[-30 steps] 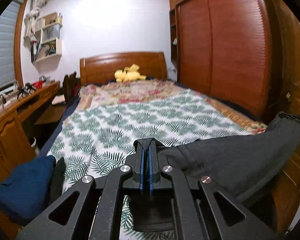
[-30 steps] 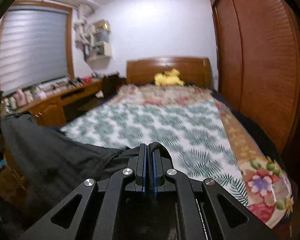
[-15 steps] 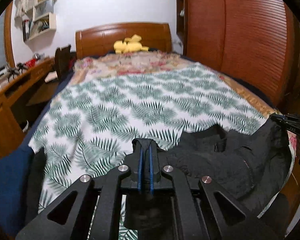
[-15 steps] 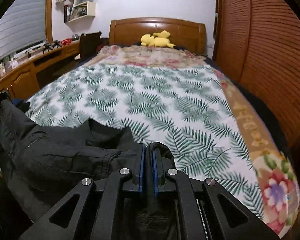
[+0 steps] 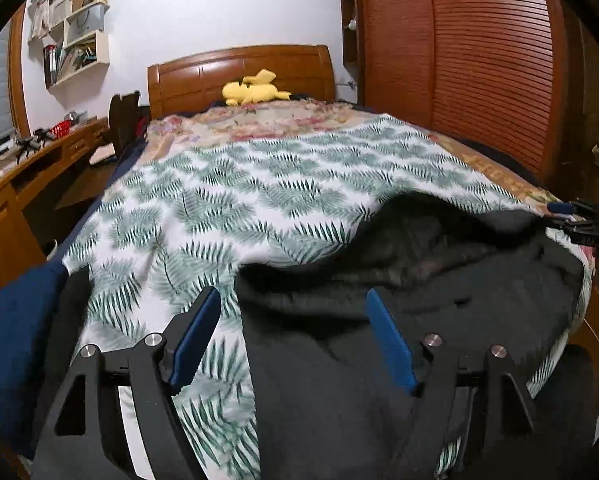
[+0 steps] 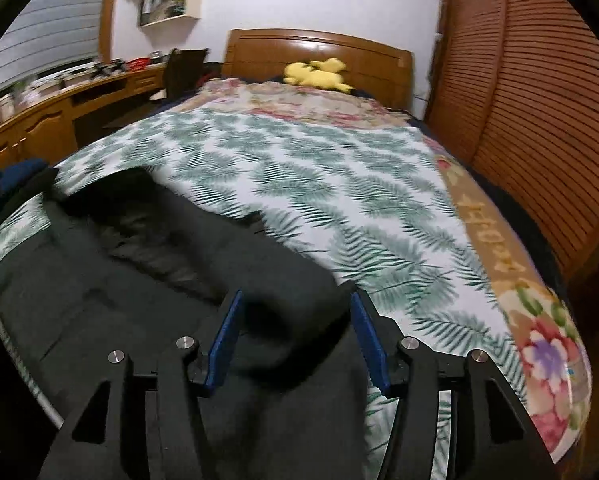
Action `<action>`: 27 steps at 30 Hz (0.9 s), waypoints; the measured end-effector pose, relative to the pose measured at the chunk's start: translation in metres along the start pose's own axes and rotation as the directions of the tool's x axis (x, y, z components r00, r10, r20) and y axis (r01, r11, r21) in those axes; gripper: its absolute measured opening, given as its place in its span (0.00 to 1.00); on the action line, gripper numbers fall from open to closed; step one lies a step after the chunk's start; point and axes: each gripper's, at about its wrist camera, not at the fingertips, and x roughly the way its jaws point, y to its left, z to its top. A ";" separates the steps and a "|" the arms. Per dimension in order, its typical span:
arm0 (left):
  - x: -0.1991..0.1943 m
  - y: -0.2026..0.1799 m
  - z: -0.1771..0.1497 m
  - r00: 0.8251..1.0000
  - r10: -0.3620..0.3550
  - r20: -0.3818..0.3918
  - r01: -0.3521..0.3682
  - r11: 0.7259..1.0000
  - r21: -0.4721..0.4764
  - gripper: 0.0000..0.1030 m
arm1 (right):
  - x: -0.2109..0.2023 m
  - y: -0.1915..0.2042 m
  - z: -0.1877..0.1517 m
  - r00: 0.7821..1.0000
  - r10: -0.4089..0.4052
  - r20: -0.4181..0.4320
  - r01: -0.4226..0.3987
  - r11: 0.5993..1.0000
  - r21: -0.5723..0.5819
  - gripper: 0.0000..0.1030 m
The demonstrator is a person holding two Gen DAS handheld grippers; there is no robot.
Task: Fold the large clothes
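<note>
A large dark grey garment [image 5: 439, 292] lies spread across the near end of the bed, on the leaf-print cover [image 5: 259, 192]. It also shows in the right wrist view [image 6: 147, 272]. My left gripper [image 5: 293, 312] is open, with the garment's left edge between its blue pads. My right gripper [image 6: 295, 312] is open over the garment's right edge, a fold of cloth lying between its pads. The right gripper's tip [image 5: 571, 216] shows at the far right of the left wrist view.
A yellow plush toy [image 5: 255, 90] lies by the wooden headboard [image 5: 239, 72]. A blue cloth pile [image 5: 11, 328] sits at the bed's left. A wooden desk [image 6: 51, 120] runs along the left wall, a slatted wardrobe [image 5: 479, 60] along the right.
Both grippers have opened and let go of the garment, which has dropped from hanging between them to lying on the bed. Both cameras have moved lower and closer to the bed.
</note>
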 end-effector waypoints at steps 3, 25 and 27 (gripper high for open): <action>0.004 -0.003 -0.020 0.999 -0.006 -0.033 0.006 1.000 0.007 0.74 | -0.005 0.023 -0.003 0.998 0.063 -0.010 -0.063 0.997 -0.044 0.55; -0.004 -0.015 -0.063 0.997 -0.064 -0.048 0.063 0.997 -0.034 0.74 | 0.059 0.098 0.012 0.930 0.259 -0.260 -0.319 0.921 -0.223 0.55; -0.006 -0.016 -0.064 0.997 -0.067 -0.047 0.065 0.997 -0.032 0.74 | 0.066 0.099 0.016 0.933 0.241 -0.269 -0.307 0.921 -0.240 0.55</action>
